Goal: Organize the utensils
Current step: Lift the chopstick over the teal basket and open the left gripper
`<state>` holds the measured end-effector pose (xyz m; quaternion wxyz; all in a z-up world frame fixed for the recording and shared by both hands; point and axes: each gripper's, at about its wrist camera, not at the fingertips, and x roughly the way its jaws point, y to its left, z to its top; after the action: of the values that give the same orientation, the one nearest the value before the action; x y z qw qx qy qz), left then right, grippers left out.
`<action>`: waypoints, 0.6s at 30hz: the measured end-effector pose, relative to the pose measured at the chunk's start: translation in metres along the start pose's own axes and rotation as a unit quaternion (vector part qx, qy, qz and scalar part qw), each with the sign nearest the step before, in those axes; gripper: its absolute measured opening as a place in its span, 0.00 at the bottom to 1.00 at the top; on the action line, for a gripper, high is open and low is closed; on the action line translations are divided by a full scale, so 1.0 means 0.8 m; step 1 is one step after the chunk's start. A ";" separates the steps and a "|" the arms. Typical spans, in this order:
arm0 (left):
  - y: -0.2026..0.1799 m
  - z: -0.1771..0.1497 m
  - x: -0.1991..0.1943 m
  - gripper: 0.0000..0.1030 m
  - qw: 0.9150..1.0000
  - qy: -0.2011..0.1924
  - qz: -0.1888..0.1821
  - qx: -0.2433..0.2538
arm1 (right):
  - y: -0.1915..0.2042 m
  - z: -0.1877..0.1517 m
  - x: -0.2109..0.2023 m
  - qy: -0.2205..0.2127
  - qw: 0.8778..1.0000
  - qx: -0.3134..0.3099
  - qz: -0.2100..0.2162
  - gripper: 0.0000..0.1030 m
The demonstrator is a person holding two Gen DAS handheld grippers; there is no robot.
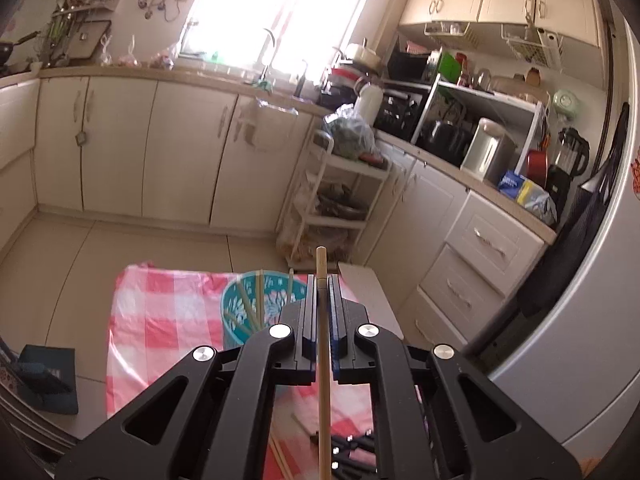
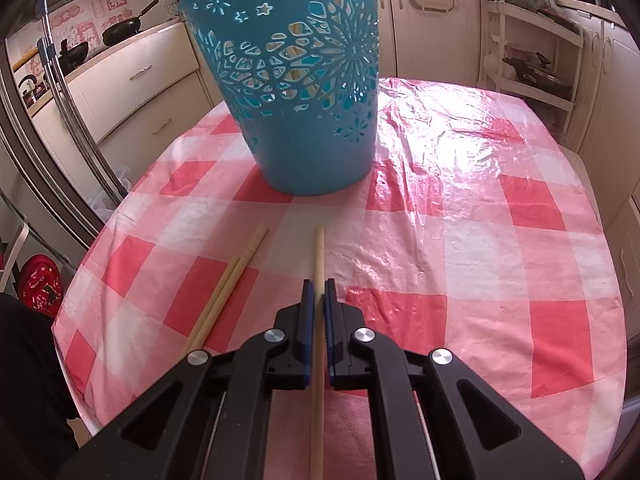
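My left gripper [image 1: 322, 280] is shut on a pale wooden chopstick [image 1: 321, 264] and hangs high above the table, the stick poking out past the fingertips. Below it stands the teal cut-out basket [image 1: 244, 312] with several chopsticks inside. In the right wrist view my right gripper [image 2: 319, 285] is shut on another chopstick [image 2: 318, 248], held low over the pink checked tablecloth [image 2: 460, 240]. The basket [image 2: 304, 92] stands upright just beyond it. Two more chopsticks [image 2: 232, 276] lie side by side on the cloth to the left of that gripper.
A white tiered trolley [image 1: 332, 208] and cream cabinets [image 1: 180, 148] stand beyond the table. A silver fridge [image 1: 592, 280] is at the right. A dark bag [image 1: 48, 380] lies on the floor at the left. A person's dark sleeve [image 2: 28, 360] shows at the left edge.
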<state>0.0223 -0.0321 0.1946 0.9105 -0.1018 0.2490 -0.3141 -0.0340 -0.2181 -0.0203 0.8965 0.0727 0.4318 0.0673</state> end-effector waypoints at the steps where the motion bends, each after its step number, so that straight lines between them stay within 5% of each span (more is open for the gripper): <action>1: 0.000 0.009 0.005 0.05 1.000 -0.018 0.005 -0.004 | 0.001 0.000 0.000 0.000 1.000 -0.001 -0.001 0.06; 11: 0.012 0.063 0.082 0.05 0.989 -0.131 0.070 -0.021 | 0.007 0.000 0.002 -0.001 1.000 -0.009 -0.010 0.06; 18: 0.035 0.055 0.134 0.05 0.982 -0.148 0.112 -0.032 | 0.009 0.000 0.002 0.000 1.000 -0.008 -0.009 0.06</action>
<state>0.1323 -0.0753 0.1811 0.9628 -0.1479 0.1315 -0.1837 -0.0334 -0.2109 -0.0204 0.8978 0.0613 0.4316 0.0628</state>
